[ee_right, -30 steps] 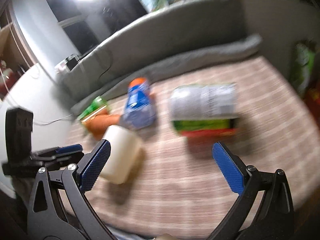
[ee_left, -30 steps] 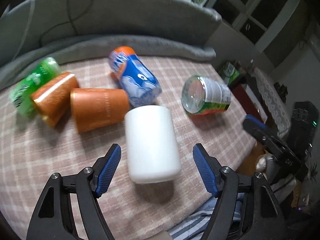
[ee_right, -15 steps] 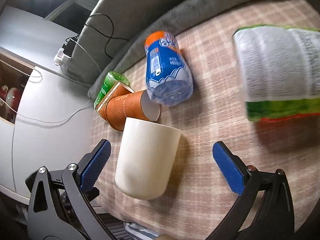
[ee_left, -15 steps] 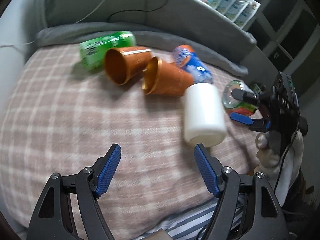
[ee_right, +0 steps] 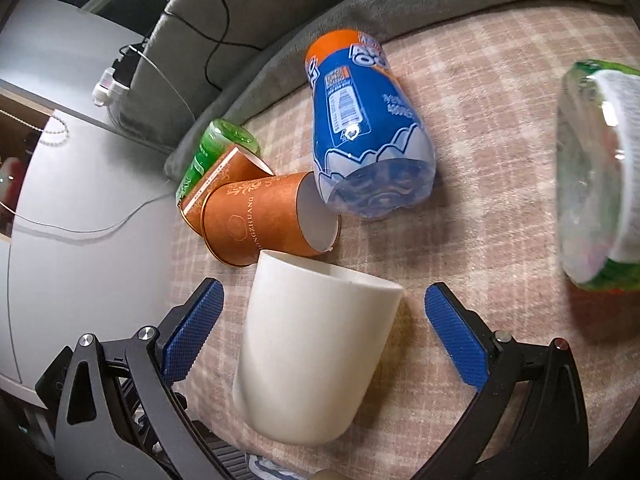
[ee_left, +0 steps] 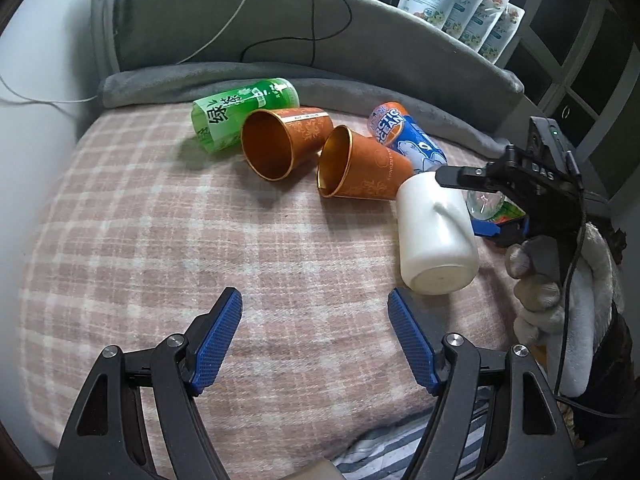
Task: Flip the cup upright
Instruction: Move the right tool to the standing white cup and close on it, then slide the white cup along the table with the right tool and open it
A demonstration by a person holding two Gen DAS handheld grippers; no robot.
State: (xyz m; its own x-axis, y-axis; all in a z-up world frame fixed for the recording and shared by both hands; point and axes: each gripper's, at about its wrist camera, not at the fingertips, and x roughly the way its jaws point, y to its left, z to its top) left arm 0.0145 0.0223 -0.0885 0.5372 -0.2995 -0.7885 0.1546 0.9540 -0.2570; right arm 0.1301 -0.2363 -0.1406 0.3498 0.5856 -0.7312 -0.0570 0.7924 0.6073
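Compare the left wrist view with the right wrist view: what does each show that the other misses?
Only the left wrist view shows the white ceramic mug's handle and flat base, the gold insides of the two orange paper cups, and the gloved hand holding the right claw.

Only the right wrist view shows the open right claw straddling the mug, plus the large clear bottle with the green and white label.

Both show the blue and orange plastic bottle, the green tea bottle and the pink checked blanket.
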